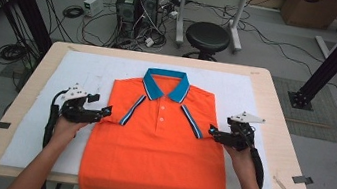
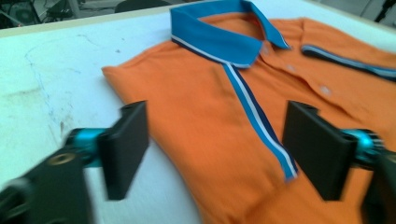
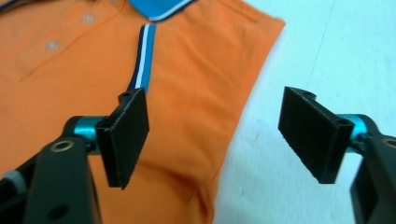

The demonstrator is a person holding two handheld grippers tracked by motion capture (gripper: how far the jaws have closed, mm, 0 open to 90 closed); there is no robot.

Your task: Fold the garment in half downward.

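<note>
Shirt (image 1: 156, 143) lies flat on the counter (image 1: 271, 135); left gripper (image 1: 105, 112) and right gripper (image 1: 213, 131) flank it, jaws apart, empty.

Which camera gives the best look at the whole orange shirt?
The high view: the orange shirt lies flat with sleeves folded in, hem hanging over the table's near edge. The left gripper view shows its collar and one shoulder; the right gripper view, the other side's edge.

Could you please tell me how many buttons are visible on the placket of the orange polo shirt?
3, in a line down the placket: one just below the collar, one midway, one near the bottom. More may be hidden under the blue collar.
</note>
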